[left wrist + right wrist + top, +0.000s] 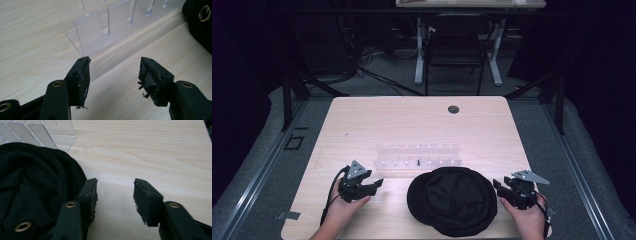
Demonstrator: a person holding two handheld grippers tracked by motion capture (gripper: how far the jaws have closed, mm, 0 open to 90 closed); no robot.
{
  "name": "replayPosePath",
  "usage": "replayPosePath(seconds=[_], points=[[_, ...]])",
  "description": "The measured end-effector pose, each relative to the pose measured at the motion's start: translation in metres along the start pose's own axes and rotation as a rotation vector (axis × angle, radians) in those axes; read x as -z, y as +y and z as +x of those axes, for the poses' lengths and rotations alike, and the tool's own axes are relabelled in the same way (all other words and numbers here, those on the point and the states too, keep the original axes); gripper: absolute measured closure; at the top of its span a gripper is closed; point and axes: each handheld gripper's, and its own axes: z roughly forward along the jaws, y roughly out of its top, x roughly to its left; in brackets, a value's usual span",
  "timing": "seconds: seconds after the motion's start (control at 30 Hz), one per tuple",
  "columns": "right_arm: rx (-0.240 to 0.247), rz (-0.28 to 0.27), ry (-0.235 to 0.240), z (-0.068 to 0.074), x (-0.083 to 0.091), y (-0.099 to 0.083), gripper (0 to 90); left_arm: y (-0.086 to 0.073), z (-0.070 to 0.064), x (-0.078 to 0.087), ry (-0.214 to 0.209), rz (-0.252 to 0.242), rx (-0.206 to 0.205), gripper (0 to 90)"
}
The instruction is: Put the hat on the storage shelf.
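Note:
A black cap (452,200) lies on the wooden table (412,125) near its front edge, with brass eyelets showing on the cloth (35,182). Just behind it stands a clear acrylic rack (417,159) with slotted dividers (100,32). My left gripper (377,184) rests left of the cap, open and empty (113,75), pointing at the rack's near corner. The cap's edge (200,22) shows at the upper right of the left gripper view. At the cap's right side my right gripper (496,186) is open (115,195), and its left jaw stands right beside the cap's rim.
A small dark piece (418,162) sits in the rack's front row. A round cable hole (453,109) is at the table's far middle. A black chair (455,50) and a white desk frame stand on the floor beyond the table.

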Motion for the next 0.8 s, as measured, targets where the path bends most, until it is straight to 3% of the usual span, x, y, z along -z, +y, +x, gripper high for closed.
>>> replayPosePath(seconds=[0.2, 0.37, 0.4, 0.5, 0.57, 0.63, 0.67, 0.7, 0.73, 0.77, 0.8], points=[[-0.022, 0.035, 0.000, 0.001, 0.002, 0.000, 56.4, 0.002, -0.003, 0.005, -0.011, -0.044, 0.008, 50.8], [-0.024, 0.048, -0.009, 0.005, 0.005, 0.002, 56.3, 0.002, -0.004, 0.006, -0.007, -0.039, -0.006, 51.5], [-0.037, 0.075, 0.001, 0.005, 0.005, 0.003, 57.2, 0.001, -0.006, 0.005, 0.005, -0.039, -0.028, 53.6], [-0.048, 0.088, 0.007, 0.005, 0.008, 0.005, 57.1, 0.001, -0.006, 0.006, -0.009, -0.026, -0.023, 53.8], [-0.089, 0.105, 0.032, 0.004, 0.012, 0.008, 56.4, 0.001, -0.008, 0.005, 0.004, -0.015, -0.025, 53.8], [-0.098, 0.121, 0.048, 0.003, 0.015, 0.010, 56.0, 0.001, -0.009, 0.004, 0.003, -0.005, -0.027, 53.7], [-0.123, 0.159, 0.082, 0.003, 0.017, 0.016, 55.5, 0.001, -0.010, 0.004, 0.001, 0.000, -0.036, 53.2], [-0.123, 0.159, 0.082, 0.003, 0.017, 0.016, 55.5, 0.001, -0.010, 0.004, 0.001, 0.000, -0.036, 52.9], [-0.145, 0.193, 0.101, 0.006, 0.017, 0.020, 54.5, 0.001, -0.011, 0.004, -0.002, 0.000, -0.036, 52.8], [-0.145, 0.193, 0.101, 0.006, 0.017, 0.020, 54.5, 0.001, -0.011, 0.004, -0.002, 0.000, -0.036, 52.7], [-0.135, 0.239, 0.120, 0.009, 0.015, 0.025, 51.6, 0.001, -0.011, 0.003, -0.005, 0.004, -0.026, 52.6]])
